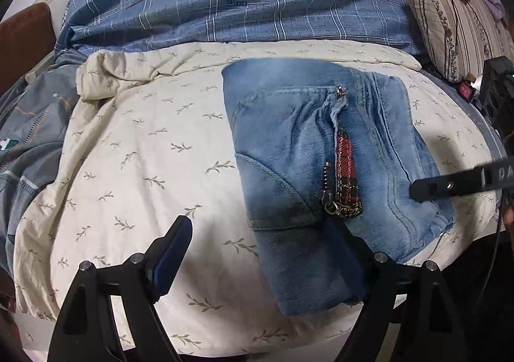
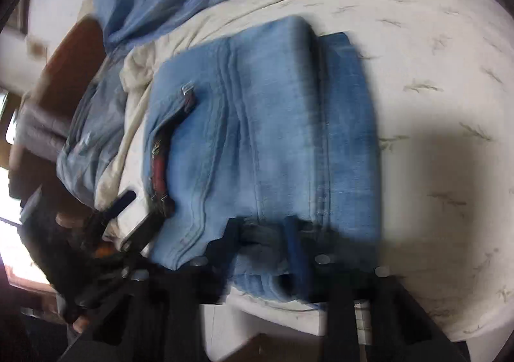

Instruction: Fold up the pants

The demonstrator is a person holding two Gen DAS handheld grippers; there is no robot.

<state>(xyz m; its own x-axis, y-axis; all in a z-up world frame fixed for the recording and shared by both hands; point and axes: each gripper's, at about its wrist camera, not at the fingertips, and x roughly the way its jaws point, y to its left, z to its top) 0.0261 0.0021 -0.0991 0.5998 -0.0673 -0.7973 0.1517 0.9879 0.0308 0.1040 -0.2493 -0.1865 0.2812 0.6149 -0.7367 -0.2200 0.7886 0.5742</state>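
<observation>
The folded light-blue jeans (image 1: pixel 289 150) lie on the cream leaf-print sheet (image 1: pixel 144 153), a red plaid strap with a chain on top. My left gripper (image 1: pixel 260 249) is open wide at the bundle's near edge; its right finger overlaps the denim and its left finger stands over bare sheet. One finger (image 1: pixel 449 185) of my right gripper rests across the bundle's right side. In the blurred right wrist view, my right gripper (image 2: pixel 266 236) has a bunched fold of the jeans (image 2: pixel 273 121) pinched between its narrow-set fingers. The left gripper (image 2: pixel 133 214) shows at the bundle's left edge.
A blue plaid duvet (image 1: pixel 225 2) with a round emblem lies behind the sheet. A striped pillow (image 1: pixel 456 28) sits at the back right, grey-blue clothing (image 1: pixel 29 137) at the left, a brown board (image 1: pixel 22 37) beyond it. A black device (image 1: pixel 501 89) stands at the right edge.
</observation>
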